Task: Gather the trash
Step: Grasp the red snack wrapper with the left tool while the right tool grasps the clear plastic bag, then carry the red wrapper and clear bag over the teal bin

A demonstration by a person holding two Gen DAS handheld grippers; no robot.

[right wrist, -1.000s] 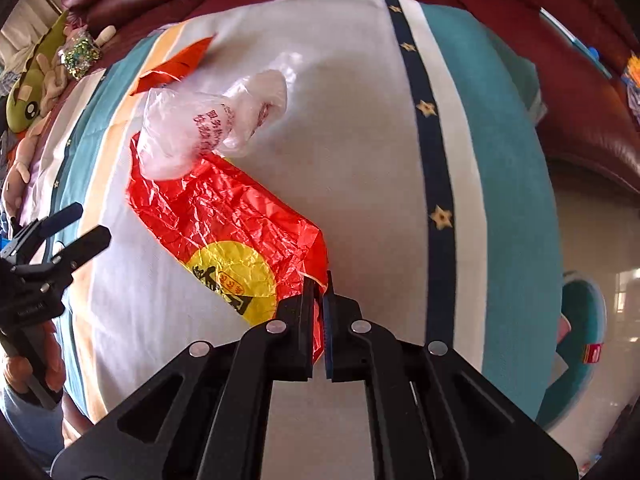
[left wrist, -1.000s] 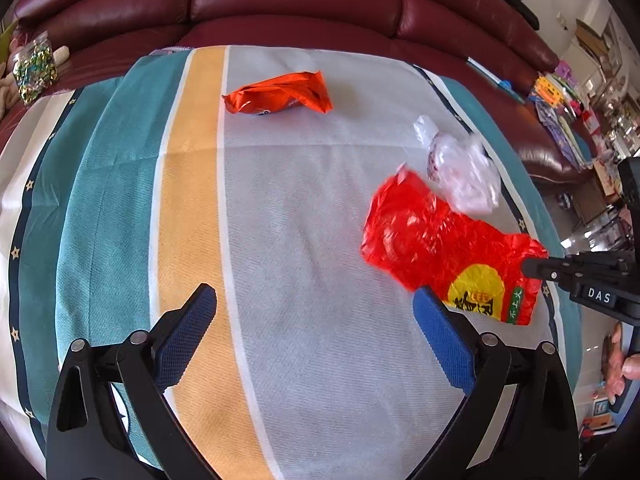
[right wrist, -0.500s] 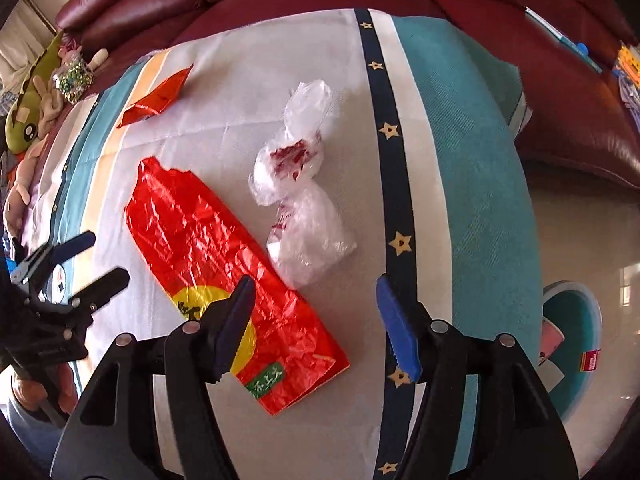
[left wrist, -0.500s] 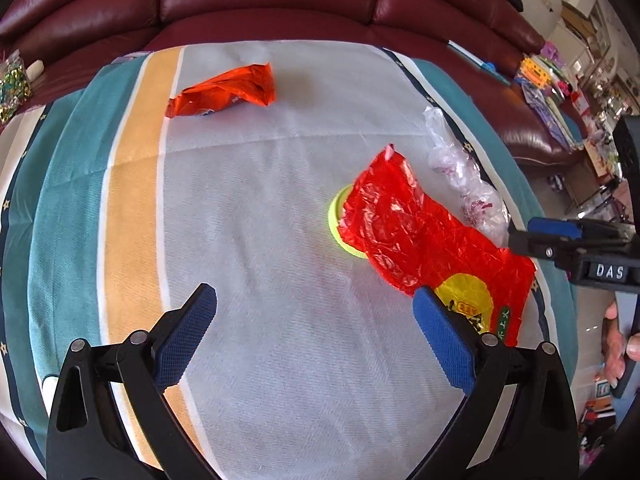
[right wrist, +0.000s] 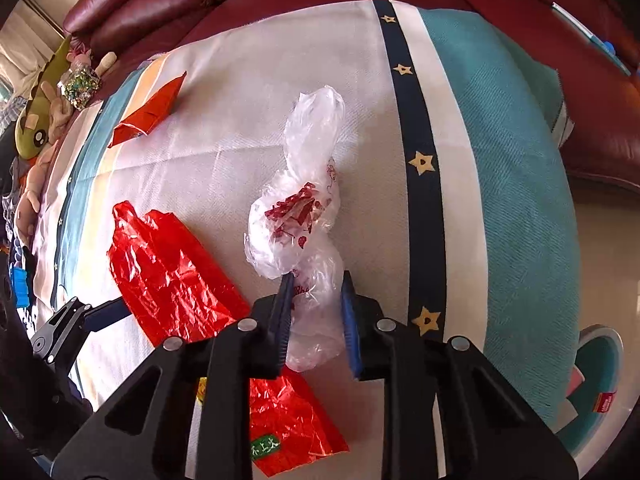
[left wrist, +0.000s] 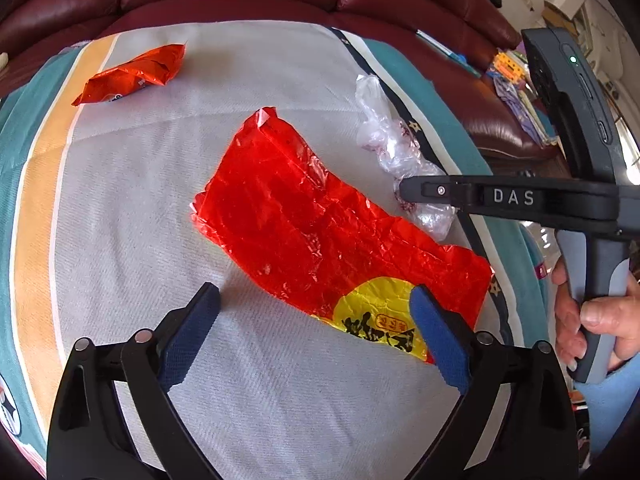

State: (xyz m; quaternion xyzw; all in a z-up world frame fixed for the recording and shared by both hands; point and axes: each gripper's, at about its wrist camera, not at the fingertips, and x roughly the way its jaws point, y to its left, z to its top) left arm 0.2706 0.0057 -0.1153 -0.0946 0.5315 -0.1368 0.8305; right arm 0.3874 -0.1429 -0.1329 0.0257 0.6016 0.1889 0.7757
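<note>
1. Now my right gripper (right wrist: 314, 300) has just been closing; its jaws pinch the clear plastic bag (right wrist: 298, 216).
2. That bag lies just beside the red wrapper (left wrist: 320, 224).
3. My left gripper (left wrist: 316, 312) gapes wide over the wrapper's near end, jaws just narrowing, not gripping.

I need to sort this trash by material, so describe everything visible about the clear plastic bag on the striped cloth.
The clear plastic bag is thin, crinkled film, twisted into a lumpy rope with dark red printing showing through its middle. It lies on the striped cloth, stretched away from the right gripper, beside the navy starred stripe. The gripper's jaws have just been closing and now bracket its near end, the blue pads against the film. The red foil wrapper lies alongside it.
</note>
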